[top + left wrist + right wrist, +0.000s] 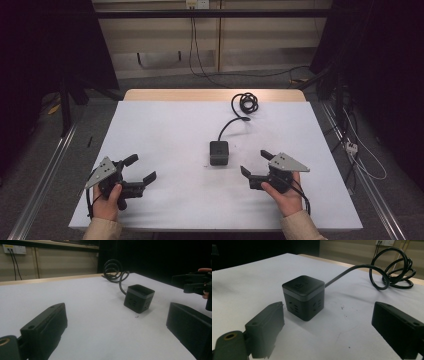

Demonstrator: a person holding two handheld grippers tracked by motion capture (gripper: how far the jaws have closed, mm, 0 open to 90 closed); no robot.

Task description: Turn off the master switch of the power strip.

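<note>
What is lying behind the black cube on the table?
Behind the black cube its own cable runs back to a loose coil near the table's far edge. The cable's far end is hidden within that coil.

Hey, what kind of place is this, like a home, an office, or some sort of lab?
Most likely a lab or recording station. A table under a white cover sits between dark curtains and metal rails, cables trail on the floor, and a black cube power strip sits alone in the middle.
</note>
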